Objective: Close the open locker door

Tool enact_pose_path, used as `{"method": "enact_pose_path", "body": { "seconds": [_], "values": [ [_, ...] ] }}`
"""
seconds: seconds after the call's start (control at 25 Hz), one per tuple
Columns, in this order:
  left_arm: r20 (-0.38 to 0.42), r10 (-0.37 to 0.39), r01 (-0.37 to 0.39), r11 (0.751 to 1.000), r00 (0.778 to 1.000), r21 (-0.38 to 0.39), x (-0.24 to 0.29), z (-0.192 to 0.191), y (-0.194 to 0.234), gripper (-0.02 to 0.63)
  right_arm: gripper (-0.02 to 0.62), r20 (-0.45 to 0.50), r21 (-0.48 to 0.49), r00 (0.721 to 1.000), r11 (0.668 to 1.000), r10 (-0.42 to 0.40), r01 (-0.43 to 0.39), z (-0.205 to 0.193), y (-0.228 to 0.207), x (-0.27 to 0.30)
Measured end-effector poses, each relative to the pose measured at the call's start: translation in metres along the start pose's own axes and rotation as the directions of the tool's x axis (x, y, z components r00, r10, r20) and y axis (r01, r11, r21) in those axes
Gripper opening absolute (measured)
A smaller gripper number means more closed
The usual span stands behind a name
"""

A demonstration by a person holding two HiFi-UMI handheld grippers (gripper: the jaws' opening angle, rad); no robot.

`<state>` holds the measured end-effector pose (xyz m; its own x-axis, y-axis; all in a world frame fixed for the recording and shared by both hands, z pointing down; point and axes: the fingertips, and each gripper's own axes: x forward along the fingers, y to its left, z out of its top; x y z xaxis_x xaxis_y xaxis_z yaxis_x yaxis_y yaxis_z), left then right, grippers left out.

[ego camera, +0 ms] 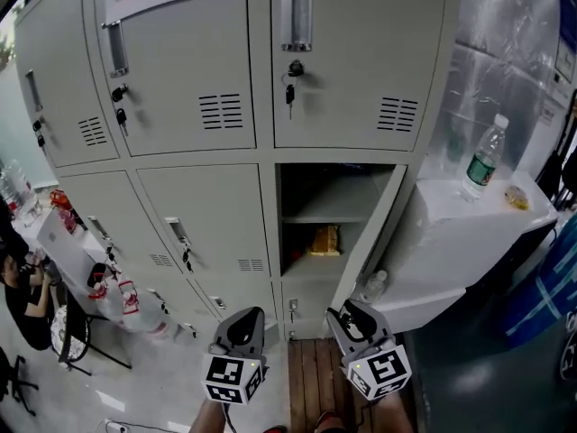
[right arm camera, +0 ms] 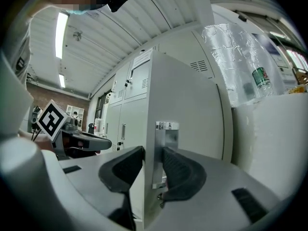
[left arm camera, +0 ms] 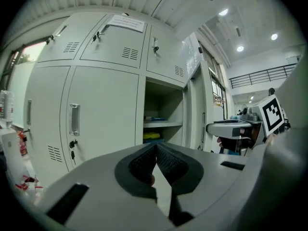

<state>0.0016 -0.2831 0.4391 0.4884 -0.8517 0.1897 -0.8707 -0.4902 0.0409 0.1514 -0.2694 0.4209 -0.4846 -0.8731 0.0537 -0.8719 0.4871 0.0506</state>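
grey sheet-metal lockers [ego camera: 198,215] fill the background. right gripper [right arm camera: 149,160]: ribbed black pads [right arm camera: 183,170] clamped on the edge of the open locker door [right arm camera: 192,109], at its shiny rectangular handle plate [right arm camera: 166,143]. left gripper [left arm camera: 156,150]: jaws pressed together, tips touching, nothing between. door stands swung out at the right of the lower compartment [ego camera: 317,188], where a yellow packet [ego camera: 325,239] lies under a shelf [ego camera: 320,215]. a clear plastic bottle [ego camera: 482,159] stands upright on a white box [ego camera: 451,206] beside the door.

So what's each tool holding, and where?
The right tool grips the open locker door by its free edge, at the handle; the left tool is shut, empty.
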Motion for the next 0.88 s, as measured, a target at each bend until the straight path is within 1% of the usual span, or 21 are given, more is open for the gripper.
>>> {"method": "enact_pose_path", "body": {
  "seconds": [0.24,0.52,0.72,0.88],
  "values": [
    [0.014,0.038,-0.038,0.999,0.999,-0.003,-0.001,0.003,0.028,0.021,0.129,-0.01,-0.005,1.0,1.0,0.016,-0.016,0.002,0.01,0.028],
    [0.016,0.06,-0.06,0.998,0.998,-0.007,0.004,0.001,0.049,0.021,0.123,-0.017,0.011,1.0,1.0,-0.003,0.003,0.006,0.014,0.063],
    [0.038,0.07,-0.069,0.998,0.997,-0.005,0.009,0.004,0.062,0.021,0.12,-0.002,0.031,1.0,0.999,-0.026,0.026,0.007,0.016,0.084],
    [0.051,0.067,-0.067,0.998,0.996,0.002,0.018,0.01,0.068,0.021,0.118,0.01,0.032,0.999,0.999,-0.03,0.03,0.009,0.016,0.098]
  ]
}}
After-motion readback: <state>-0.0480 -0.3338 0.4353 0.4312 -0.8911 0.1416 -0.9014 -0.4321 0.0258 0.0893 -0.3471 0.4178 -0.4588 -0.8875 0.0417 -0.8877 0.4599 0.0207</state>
